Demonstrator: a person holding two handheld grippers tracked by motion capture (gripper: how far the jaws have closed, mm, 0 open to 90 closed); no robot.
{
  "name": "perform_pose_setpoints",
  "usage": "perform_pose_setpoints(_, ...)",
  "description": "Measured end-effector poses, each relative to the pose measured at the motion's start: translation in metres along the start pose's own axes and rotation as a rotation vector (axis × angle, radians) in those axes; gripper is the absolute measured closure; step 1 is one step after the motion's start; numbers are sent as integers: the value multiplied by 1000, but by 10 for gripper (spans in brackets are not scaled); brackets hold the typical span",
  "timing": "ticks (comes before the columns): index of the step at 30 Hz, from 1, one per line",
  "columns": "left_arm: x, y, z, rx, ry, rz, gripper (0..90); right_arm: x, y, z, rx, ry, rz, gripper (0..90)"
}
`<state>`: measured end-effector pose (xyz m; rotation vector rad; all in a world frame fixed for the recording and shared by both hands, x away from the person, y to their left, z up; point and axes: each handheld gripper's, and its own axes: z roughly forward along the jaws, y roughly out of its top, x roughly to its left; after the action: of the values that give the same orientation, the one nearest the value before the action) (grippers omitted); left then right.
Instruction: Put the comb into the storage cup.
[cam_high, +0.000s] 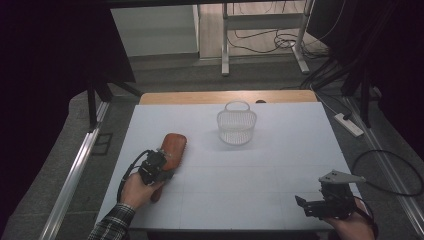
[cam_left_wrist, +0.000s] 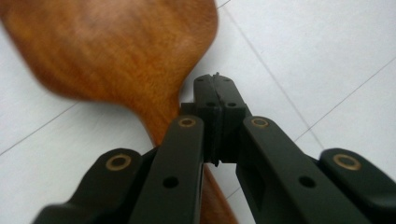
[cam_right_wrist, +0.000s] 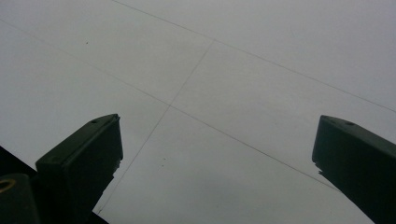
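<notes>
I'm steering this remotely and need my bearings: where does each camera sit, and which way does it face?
High view: above the near table edge, looking forward and down on the white table, wire basket and wooden brush; both forearms and hands enter from below.
Left gripper view: on the left tool, looking along its shut jaws beside the wooden brush's neck.
Right gripper view: on the right tool, looking down past open jaws at bare table.
Shared: the high and left gripper views both show the brush.
</notes>
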<state>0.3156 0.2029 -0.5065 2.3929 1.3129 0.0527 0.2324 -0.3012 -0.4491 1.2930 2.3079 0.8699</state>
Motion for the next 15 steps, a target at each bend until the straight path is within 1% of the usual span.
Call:
perform_pose_setpoints(3, 5, -4, -4, -8, 2, -12, 890, 0, 0, 0, 2, -1, 0, 20)
perform_pose_setpoints(6, 7, -7, -5, 8, 39, -9, 890, 0, 0, 0, 2, -2, -1, 20)
perform_pose_setpoints(7, 7, -8, -5, 9, 45, -10, 891, 0, 0, 0, 3, -3, -1, 20)
perform_pose_setpoints(9, 9, -9, -5, 9, 42, -15, 890, 0, 0, 0, 3, -2, -2, 20)
perform_pose_setpoints(12, 11, -9, -7, -3, 26, -23, 890, 0, 0, 1, 4, -3, -2, 20)
perform_pose_setpoints(15, 8, -8, -10, -20, 10, -19, 890, 0, 0, 1, 4, -3, -1, 21)
